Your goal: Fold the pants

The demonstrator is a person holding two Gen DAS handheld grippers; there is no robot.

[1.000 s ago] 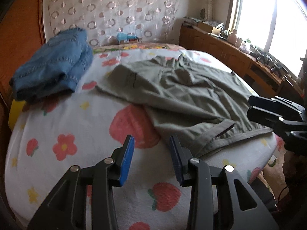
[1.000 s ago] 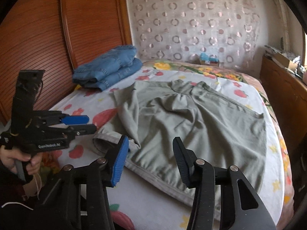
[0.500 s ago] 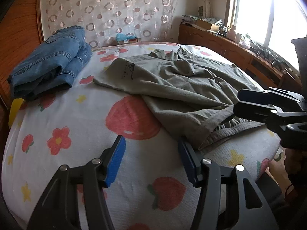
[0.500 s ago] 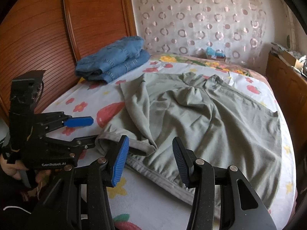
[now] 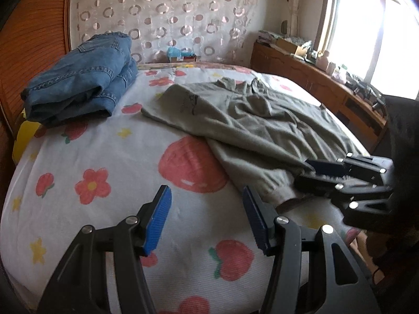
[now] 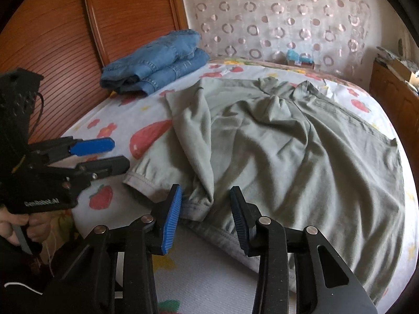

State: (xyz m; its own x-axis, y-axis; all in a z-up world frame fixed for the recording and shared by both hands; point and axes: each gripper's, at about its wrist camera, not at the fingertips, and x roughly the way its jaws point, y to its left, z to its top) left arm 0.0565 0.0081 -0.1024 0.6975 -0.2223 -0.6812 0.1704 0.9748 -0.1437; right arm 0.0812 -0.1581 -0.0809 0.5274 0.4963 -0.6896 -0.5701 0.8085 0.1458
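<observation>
Bed supports rumpled pants; right claw straddles the hem, apart, for pickup; left claw apart, empty.

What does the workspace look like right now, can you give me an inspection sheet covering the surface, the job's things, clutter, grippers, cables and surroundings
Surface: bed sheet, white with strawberry and flower print.
Job's things: grey-green pants spread out rumpled, one leg folded over, cuff near the front edge.
Clutter: folded jeans stacked at the far left by the headboard; small blue item at the head of the bed.
Grippers: left gripper open over bare sheet; right gripper open, straddling the pants cuff.
Cables: thin white cord near the hand holding the left gripper.
Surroundings: wooden headboard, patterned curtain, window, wooden cabinet with small items.
</observation>
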